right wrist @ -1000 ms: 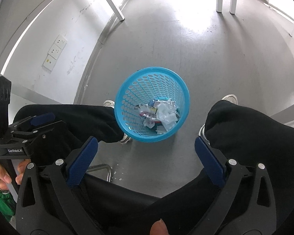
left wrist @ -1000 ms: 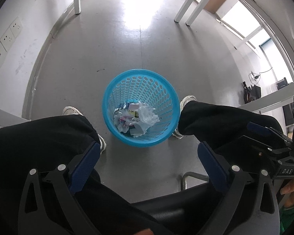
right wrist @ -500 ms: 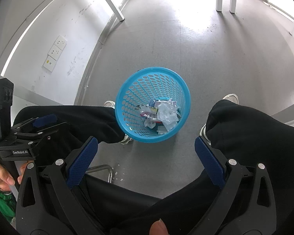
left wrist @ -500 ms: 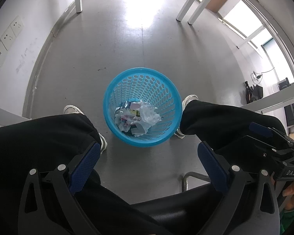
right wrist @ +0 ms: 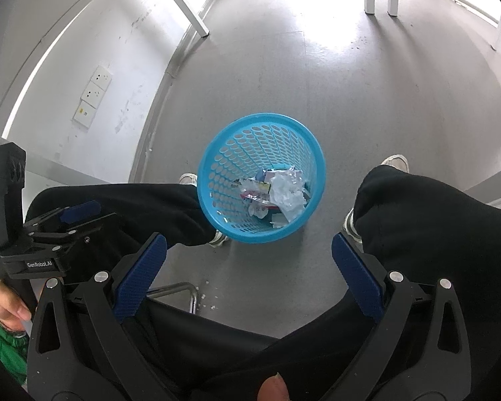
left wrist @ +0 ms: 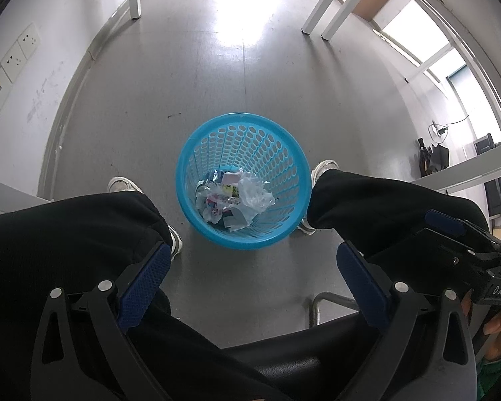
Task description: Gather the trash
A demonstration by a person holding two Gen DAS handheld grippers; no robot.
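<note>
A blue perforated basket (left wrist: 242,183) holding crumpled wrappers (left wrist: 233,197) stands mid-frame on the grey floor (left wrist: 217,83), above both spread, empty grippers: left gripper (left wrist: 250,277), right gripper (right wrist: 248,267).

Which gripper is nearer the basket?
Neither clearly: left gripper and right gripper both hover open above the lap, basket below and ahead, equally large in each view.

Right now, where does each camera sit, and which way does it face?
Left wrist: on the left gripper, above the lap, facing down at the basket; knees, shoes and the right gripper show.
Right wrist: on the right gripper, facing down likewise; the left gripper shows.
Both share the basket with its trash and both legs.
</note>
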